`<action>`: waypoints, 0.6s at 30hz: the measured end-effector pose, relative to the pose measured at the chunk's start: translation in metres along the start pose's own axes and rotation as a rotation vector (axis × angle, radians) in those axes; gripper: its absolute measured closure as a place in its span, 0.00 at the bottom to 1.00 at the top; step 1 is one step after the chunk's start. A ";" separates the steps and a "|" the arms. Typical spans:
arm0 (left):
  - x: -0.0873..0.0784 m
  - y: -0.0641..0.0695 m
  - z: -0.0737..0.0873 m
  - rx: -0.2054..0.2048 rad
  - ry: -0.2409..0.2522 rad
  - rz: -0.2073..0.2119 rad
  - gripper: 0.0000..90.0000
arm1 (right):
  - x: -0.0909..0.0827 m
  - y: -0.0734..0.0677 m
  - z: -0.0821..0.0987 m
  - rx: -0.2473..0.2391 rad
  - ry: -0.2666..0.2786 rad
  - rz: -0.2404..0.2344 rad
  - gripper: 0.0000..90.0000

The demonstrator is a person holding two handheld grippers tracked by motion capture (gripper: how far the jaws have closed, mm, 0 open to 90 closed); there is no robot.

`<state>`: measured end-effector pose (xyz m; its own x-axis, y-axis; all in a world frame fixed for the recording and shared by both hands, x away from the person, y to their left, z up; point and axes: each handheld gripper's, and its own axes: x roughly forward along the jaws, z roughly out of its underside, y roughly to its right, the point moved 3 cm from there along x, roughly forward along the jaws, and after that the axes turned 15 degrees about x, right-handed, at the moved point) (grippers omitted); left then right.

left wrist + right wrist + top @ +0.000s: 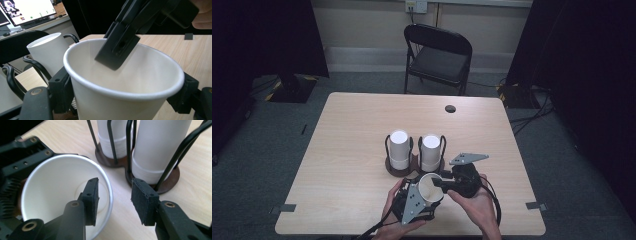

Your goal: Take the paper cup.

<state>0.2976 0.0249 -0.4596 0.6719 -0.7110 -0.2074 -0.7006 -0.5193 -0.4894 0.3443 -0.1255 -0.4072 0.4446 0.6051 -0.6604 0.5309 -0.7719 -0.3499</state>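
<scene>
I had the paper cup [428, 188] clamped in the left gripper [424, 196], its two black jaws pressing the cup's wall from either side just below the rolled rim, at the near edge of the table [352, 130] and just in front of the cup holder [414, 165]. The right gripper [113, 201] stood with its jaws partly apart and straddling the rim: one pad hung inside the cup, the other outside it, and neither seemed to press the wall, though from that angle I could not be sure the inner pad was clear of it. I judged the step to be a handover, or a separating of cups, with the right gripper letting go of the rim and the left keeping the cup.

The next move, as I read it, called for lifting the right jaws straight up out of the mouth without catching the thin rim.

The cup was plain white paper, smooth, tapering to a round base, and soft enough to dent under a hard squeeze. Beyond it, in the holder, stood two stacks of cups [399, 150] inside black wire loops on dark round wooden bases. The table was pale wood-grain laminate.
</scene>
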 end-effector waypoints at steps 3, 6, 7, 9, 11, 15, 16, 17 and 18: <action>-0.002 -0.005 0.002 -0.035 0.004 -0.002 0.25 | -0.004 -0.001 -0.002 -0.001 0.044 -0.021 0.63; -0.003 -0.007 0.003 -0.064 0.009 -0.026 0.25 | -0.006 -0.001 -0.002 0.001 0.074 -0.038 0.63; -0.004 -0.008 0.004 -0.074 0.011 -0.028 0.25 | -0.007 -0.001 -0.002 -0.002 0.087 -0.040 0.62; -0.006 -0.010 0.005 -0.101 0.016 -0.031 0.25 | -0.008 0.000 -0.001 -0.007 0.114 -0.051 0.62; -0.007 -0.011 0.007 -0.126 0.024 -0.035 0.25 | -0.009 0.002 0.000 -0.004 0.164 -0.079 0.61; -0.009 -0.014 0.010 -0.137 0.012 -0.054 0.25 | -0.011 0.006 0.001 -0.005 0.219 -0.094 0.59; -0.010 -0.014 0.010 -0.140 0.012 -0.056 0.25 | -0.012 0.006 0.001 -0.007 0.242 -0.097 0.58; -0.011 -0.015 0.011 -0.144 0.005 -0.059 0.25 | -0.013 0.007 0.001 -0.005 0.258 -0.100 0.58; -0.011 -0.015 0.011 -0.148 0.010 -0.063 0.25 | -0.013 0.007 0.002 -0.007 0.282 -0.105 0.56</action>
<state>0.3035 0.0459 -0.4591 0.7135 -0.6794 -0.1714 -0.6856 -0.6266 -0.3706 0.3412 -0.1397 -0.4021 0.5695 0.7124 -0.4101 0.5891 -0.7016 -0.4009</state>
